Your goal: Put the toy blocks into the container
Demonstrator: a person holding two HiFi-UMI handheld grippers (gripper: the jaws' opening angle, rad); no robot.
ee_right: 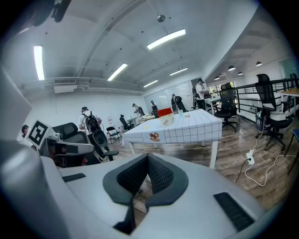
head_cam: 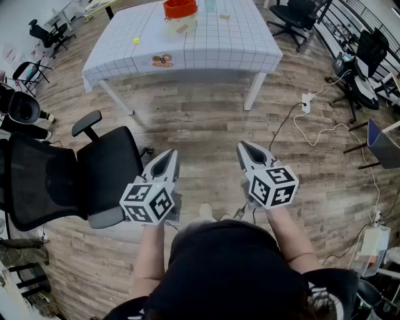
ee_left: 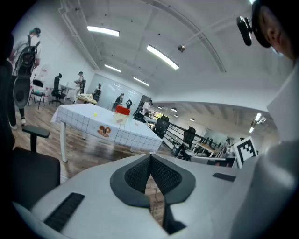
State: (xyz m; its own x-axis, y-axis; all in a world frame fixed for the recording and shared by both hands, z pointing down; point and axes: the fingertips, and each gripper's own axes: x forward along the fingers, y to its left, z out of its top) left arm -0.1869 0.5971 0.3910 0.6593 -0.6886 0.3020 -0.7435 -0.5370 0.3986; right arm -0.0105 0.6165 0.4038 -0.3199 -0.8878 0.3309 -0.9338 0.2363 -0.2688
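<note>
Meeting at their tips with nothing between them, the jaws of the left gripper (ee_left: 150, 155) are closed, their black inner faces ribbed. Those of the right gripper (ee_right: 147, 155) are likewise closed and empty. Both smooth grey grippers point forward and slightly down over the wood-plank floor (head_cam: 206, 125), toward the bench (head_cam: 219, 53) well ahead, which is draped in a white grid-lined cloth. Near its far edge stands the red container (head_cam: 180, 7), rounded, mouth upward. Just in front of it lie pale toy blocks (head_cam: 182, 27). A small yellow block (head_cam: 135, 40) sits apart to the left, too small to tell its long axis. A black mesh office chair (head_cam: 106, 165) stands beside the left gripper.
</note>
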